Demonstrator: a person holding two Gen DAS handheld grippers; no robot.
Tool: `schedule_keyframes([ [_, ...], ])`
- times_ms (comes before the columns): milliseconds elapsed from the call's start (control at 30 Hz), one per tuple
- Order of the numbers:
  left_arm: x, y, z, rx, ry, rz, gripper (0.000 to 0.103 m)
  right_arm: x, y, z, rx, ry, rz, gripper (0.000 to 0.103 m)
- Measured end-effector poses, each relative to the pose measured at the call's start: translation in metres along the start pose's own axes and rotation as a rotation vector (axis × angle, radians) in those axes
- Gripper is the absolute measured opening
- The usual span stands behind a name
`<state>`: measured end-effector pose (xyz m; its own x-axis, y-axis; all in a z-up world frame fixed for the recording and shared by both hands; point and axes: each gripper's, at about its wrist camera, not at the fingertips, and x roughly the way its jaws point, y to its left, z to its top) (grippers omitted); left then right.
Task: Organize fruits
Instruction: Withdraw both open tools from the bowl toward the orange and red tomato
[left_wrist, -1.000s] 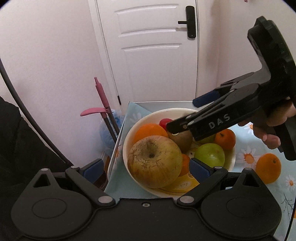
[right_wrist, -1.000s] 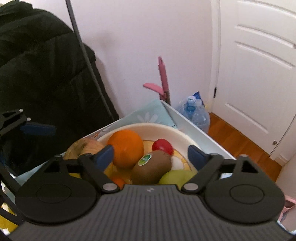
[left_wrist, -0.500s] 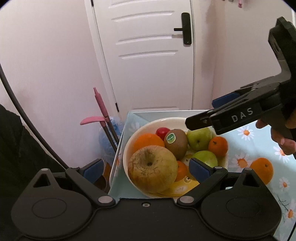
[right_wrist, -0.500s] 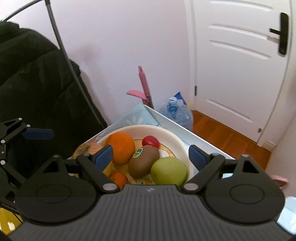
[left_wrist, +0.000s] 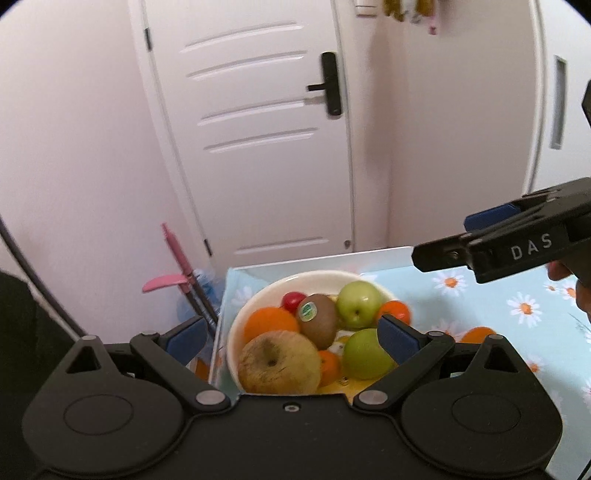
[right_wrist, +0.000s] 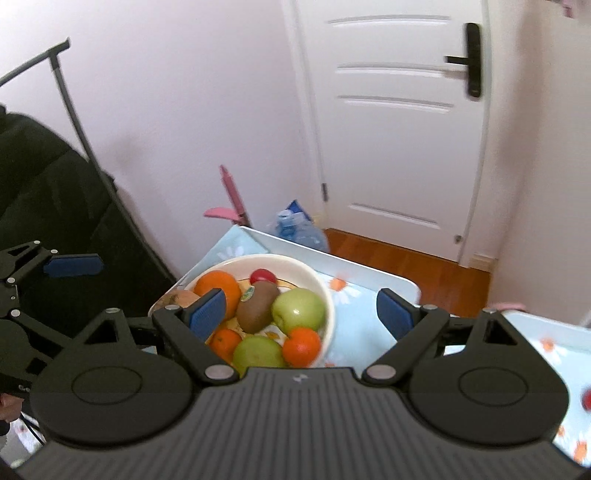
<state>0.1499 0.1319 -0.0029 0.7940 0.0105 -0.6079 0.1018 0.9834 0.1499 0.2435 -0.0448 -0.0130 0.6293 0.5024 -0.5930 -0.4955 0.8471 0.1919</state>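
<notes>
A white bowl (left_wrist: 314, 277) (right_wrist: 325, 291) at the table's left corner holds a big yellow-brown pear (left_wrist: 277, 363), a kiwi with a sticker (left_wrist: 317, 321) (right_wrist: 258, 306), two green apples (left_wrist: 358, 304) (left_wrist: 365, 354), a large orange (left_wrist: 269, 323), small oranges and a red tomato (left_wrist: 293, 300). One orange (left_wrist: 476, 334) lies on the cloth right of the bowl. My left gripper (left_wrist: 291, 338) is open and empty, above the bowl's near side. My right gripper (right_wrist: 301, 312) is open and empty, raised back from the bowl; it also shows in the left wrist view (left_wrist: 491, 240).
The table has a light blue daisy cloth (left_wrist: 517, 306). A white door (left_wrist: 258, 129), a pink-handled mop (left_wrist: 177, 258) and a water bottle (right_wrist: 299, 230) stand past the table's far edge. A black coat (right_wrist: 44, 206) hangs at the left. A red fruit (right_wrist: 585, 398) lies at far right.
My right gripper has let go of the kiwi in the bowl, and pulled up and back to the right. My left gripper has lifted and drawn back a little.
</notes>
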Motion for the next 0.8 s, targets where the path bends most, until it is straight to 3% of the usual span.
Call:
schedule_keyframes([
  [267, -0.006, -0.027, 0.009, 0.079, -0.035, -0.107, 0.101, -0.053, -0.022, -0.028, 0.126, -0.025, -0.162, 0.103],
  [500, 0.007, -0.057, 0.009, 0.103, 0.008, -0.216, 0.101, -0.089, -0.052, -0.057, 0.209, -0.042, -0.315, 0.103],
  [800, 0.019, -0.107, 0.005, 0.076, 0.040, -0.182, 0.101, -0.108, -0.109, -0.089, 0.249, -0.015, -0.383, 0.103],
])
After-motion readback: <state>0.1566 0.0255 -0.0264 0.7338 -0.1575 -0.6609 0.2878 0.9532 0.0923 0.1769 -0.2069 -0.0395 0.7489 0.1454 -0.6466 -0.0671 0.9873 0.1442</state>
